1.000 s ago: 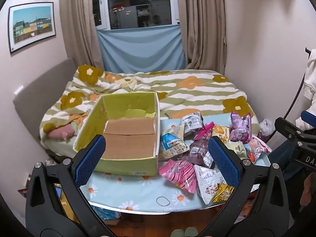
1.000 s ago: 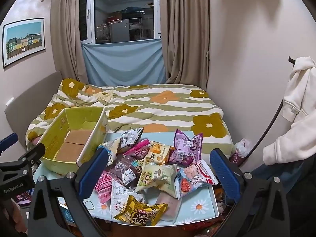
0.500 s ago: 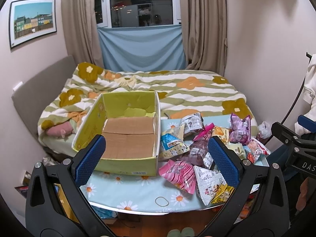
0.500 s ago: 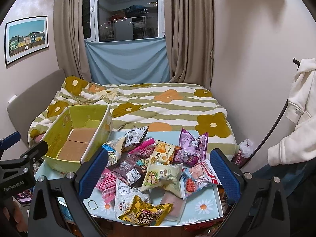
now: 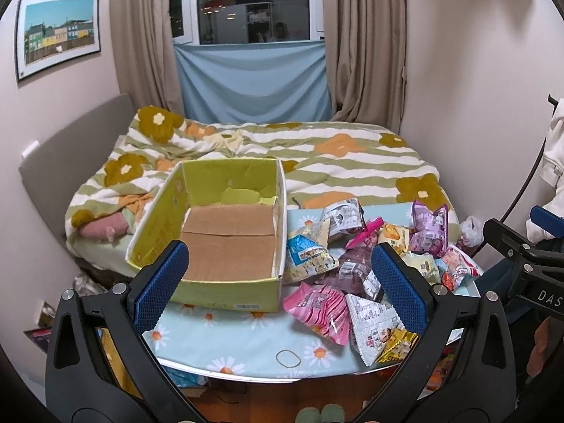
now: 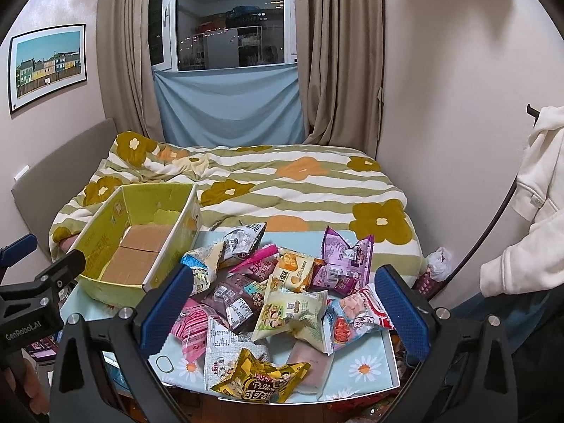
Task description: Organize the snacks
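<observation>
An empty yellow-green cardboard box (image 5: pixel 225 243) stands on the left of a small table with a daisy-print cloth (image 5: pixel 246 345). The box also shows in the right wrist view (image 6: pixel 134 246). A pile of snack packets (image 5: pixel 359 271) lies to its right, among them a pink striped one (image 5: pixel 320 306) and a purple one (image 6: pixel 345 261); a gold packet (image 6: pixel 261 377) lies nearest. My left gripper (image 5: pixel 280 289) is open and empty above the table's front edge. My right gripper (image 6: pixel 283 310) is open and empty above the pile.
A bed with a flowered striped quilt (image 5: pixel 317 155) lies behind the table. Walls close in on both sides. A white hoodie (image 6: pixel 528 204) hangs at the right. Slippers (image 5: pixel 319 414) sit on the floor under the table edge.
Both grippers have shifted slightly, so the table and box sit a little lower and closer in view. Nothing was taken hold of; both stay open.
</observation>
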Motion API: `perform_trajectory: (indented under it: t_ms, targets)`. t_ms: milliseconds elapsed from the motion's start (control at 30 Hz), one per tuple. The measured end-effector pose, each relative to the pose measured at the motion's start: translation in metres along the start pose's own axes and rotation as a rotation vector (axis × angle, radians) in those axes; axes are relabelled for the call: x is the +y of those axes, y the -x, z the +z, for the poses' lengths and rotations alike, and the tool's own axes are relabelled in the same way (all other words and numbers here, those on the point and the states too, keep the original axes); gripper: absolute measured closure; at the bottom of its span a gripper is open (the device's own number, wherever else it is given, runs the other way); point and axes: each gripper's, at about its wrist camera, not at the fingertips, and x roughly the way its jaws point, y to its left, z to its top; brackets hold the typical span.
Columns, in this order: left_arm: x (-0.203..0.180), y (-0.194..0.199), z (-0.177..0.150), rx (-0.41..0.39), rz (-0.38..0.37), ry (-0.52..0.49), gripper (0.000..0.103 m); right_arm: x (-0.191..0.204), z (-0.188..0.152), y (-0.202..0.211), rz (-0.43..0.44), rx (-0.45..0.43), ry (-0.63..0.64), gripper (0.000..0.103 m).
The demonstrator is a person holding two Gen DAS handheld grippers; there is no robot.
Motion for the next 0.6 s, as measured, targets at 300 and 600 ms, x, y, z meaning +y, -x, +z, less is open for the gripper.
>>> perform_trajectory:
  t_ms: [300, 600]
  targets:
    - [-0.0021, -0.0043, -0.0001, 0.004, -0.007, -0.001, 0.0, 0.0014, 0.0013, -0.002, -0.001, 0.007, -0.003, 0.0]
    - [-0.002, -0.0063, 0.0012, 0.007, -0.007, -0.001, 0.0, 0.002, 0.002, -0.0016, 0.003, 0.011, -0.003, 0.0]
